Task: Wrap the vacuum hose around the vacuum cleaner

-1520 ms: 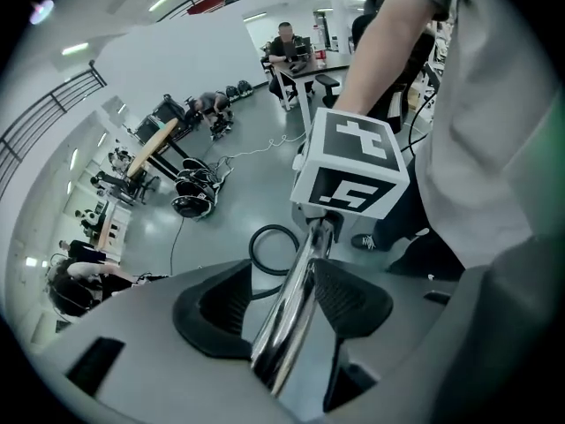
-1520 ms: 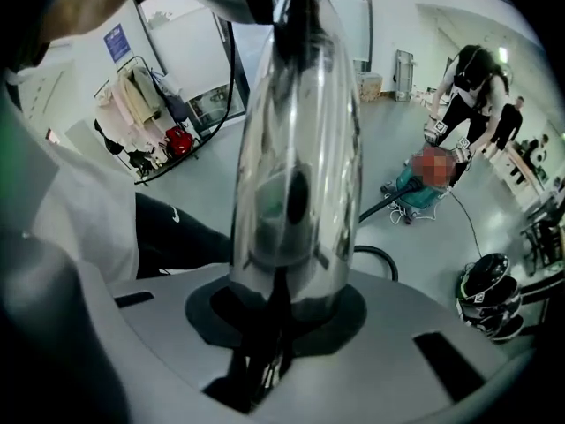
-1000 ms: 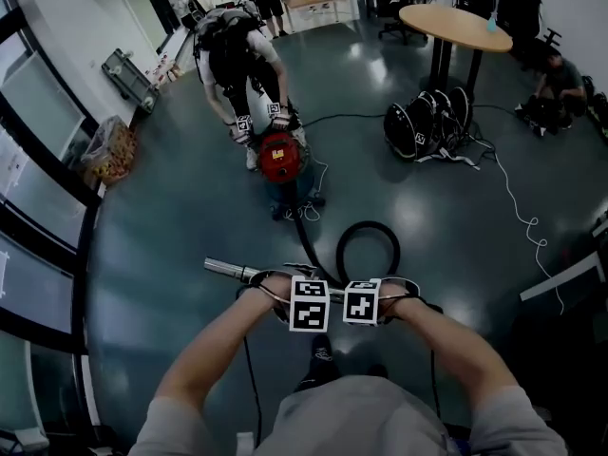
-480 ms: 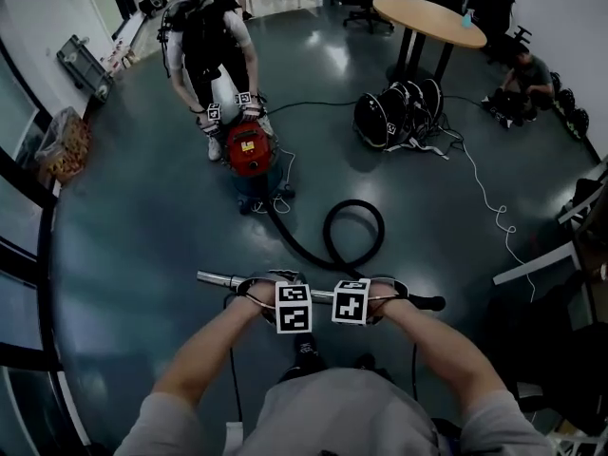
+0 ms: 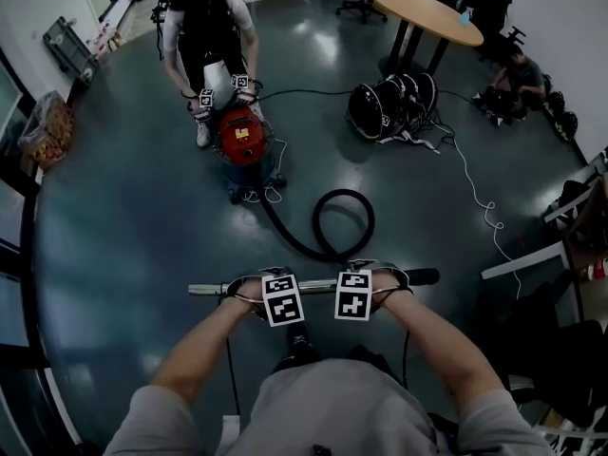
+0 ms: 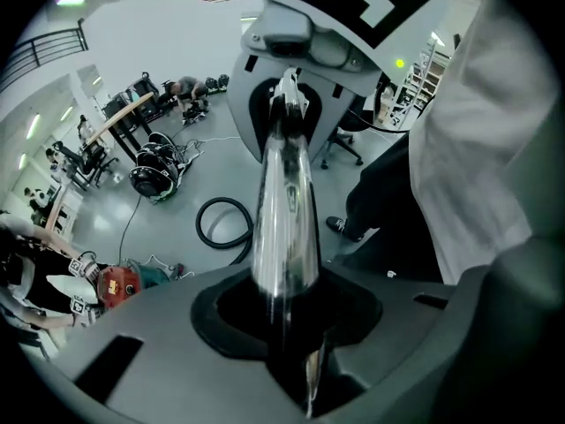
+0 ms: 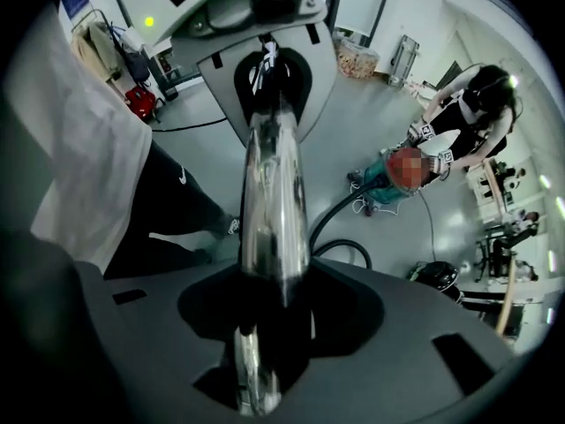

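There's the wand (image 5: 319,283), crosswise just before the wearer (image 5: 332,407). Beyond it the hose (image 5: 344,195) loops on the floor (image 5: 142,236) and runs back-left to the vacuum cleaner (image 5: 244,141), 1 person (image 5: 204,27) standing behind that.

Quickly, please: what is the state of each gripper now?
Left gripper: jaws just closing, holding the wand.
Right gripper: jaws just opening a little, gripping the wand.
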Motion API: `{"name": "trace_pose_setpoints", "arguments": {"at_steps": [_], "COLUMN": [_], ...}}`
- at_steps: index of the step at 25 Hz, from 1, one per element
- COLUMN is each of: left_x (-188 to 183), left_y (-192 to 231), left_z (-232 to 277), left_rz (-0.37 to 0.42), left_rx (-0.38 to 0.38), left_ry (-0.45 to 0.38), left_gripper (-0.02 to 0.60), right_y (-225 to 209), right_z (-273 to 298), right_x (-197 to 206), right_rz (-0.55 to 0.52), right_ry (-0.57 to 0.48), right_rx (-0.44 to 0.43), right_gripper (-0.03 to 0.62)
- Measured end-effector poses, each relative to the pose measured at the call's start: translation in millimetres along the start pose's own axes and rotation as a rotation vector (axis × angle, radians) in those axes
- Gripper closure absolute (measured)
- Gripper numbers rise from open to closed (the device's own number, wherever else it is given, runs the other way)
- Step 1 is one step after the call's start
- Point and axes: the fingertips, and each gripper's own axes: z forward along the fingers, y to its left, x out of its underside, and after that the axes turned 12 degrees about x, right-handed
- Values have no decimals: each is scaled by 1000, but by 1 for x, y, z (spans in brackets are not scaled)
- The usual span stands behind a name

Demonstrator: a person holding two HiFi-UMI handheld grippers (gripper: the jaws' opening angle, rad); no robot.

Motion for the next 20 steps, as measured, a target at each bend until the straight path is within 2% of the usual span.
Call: {"name": "trace_pose_setpoints", "arguments": {"at_steps": [2,3,8,9,13,16,19,20], "left_x": [6,8,16,17,14,5,-8,-14], "left_y": [3,4,17,19,20,24,33,35], "left_z": [-1,-1,8,10,17,20,24,25], "left_rz": [-18,-26,-77,-89,-147,-209,-285,-314], "left_rx": [-3,-4,-7,-1,11,5,-6,-7], "left_ry": [-5,-9,-29,-34,-54,-77,-98,-106], "left_gripper": [457,457,457,457,457,457,457,457], "right_y": [-12,-16,-41,-47,-67,-83,-93,-94], "right_z": [-5,-8,-24,-28,-46,-58,-57,-55], "right_x": [1,2,19,25,53,69,90,98], "right_rz": [-7,-2,107,145,325,530,727,783], "right_ry": [12,14,5,-1,-45,-138,-220,-246], "right_rx": [34,45,137,158,206,224,194,178], "right_gripper": [383,363,362,343,338,339,341,363]}}
